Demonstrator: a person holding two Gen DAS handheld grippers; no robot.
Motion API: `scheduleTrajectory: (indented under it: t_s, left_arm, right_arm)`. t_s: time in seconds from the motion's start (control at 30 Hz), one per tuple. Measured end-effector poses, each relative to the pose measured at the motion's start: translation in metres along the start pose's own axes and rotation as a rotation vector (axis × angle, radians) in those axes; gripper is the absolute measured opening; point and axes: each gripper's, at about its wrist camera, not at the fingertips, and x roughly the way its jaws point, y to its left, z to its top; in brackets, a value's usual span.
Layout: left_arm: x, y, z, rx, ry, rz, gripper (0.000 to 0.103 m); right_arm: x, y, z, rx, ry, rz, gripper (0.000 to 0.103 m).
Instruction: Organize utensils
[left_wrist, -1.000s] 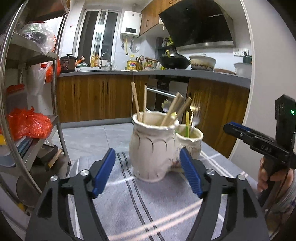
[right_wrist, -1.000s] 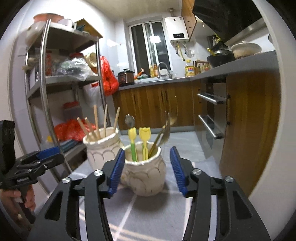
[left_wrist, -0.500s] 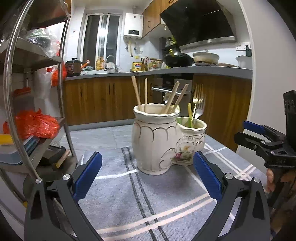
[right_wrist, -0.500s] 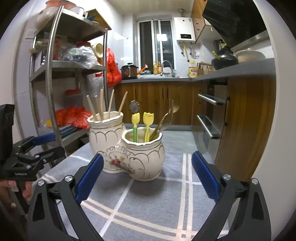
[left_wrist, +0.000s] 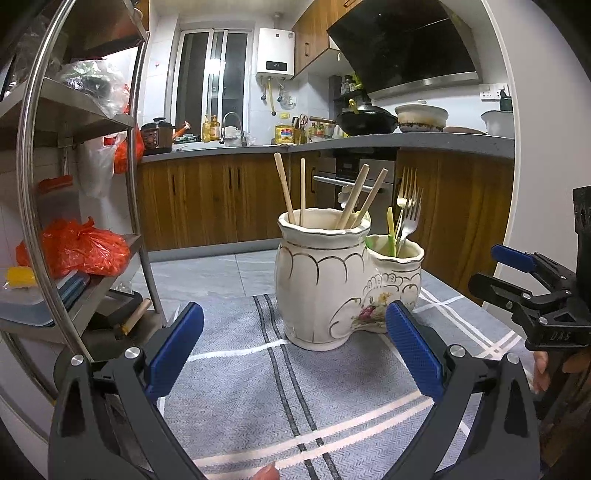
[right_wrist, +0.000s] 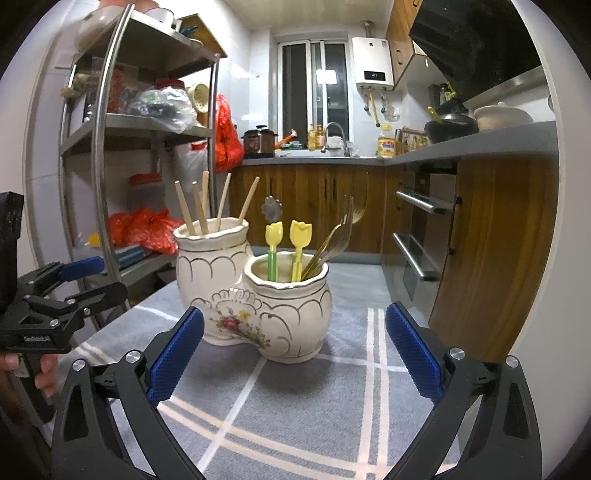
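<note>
Left gripper: spread wide, blue pads gripping nothing, hovering low over the grey striped cloth. Straight ahead, just beyond the pad tips and apart from them, the cream double-pot holder, upright on the cloth. Taller pot nearer this tool, wooden chopsticks fanned out of its mouth. Joined behind and to its right, the shorter pot, with metal forks standing in it. Far to the right, seen side-on, the other tool.

Right gripper: likewise spread wide, nothing between its blue pads. Directly in front, near but not touching, the shorter pot, holding two yellow tulip-topped sticks, a flower-headed utensil and gold forks leaning right. Behind it and to the left, the taller pot with its chopsticks. Well off to the left, the left gripper in profile, also parted.

Farther out on the left, a steel shelf rack with red bags; beyond, wooden cabinets under a grey counter.
</note>
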Motion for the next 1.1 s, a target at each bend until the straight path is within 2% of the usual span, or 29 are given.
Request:
scheduleTrajectory:
  t_s: [1.1]
  left_arm:
    - [-0.0006,-0.0011,0.0011,-0.003,0.002,-0.003,0.097]
  right_arm:
    - [-0.0002,-0.0014,-0.0007,0.003,0.003,-0.005,0.098]
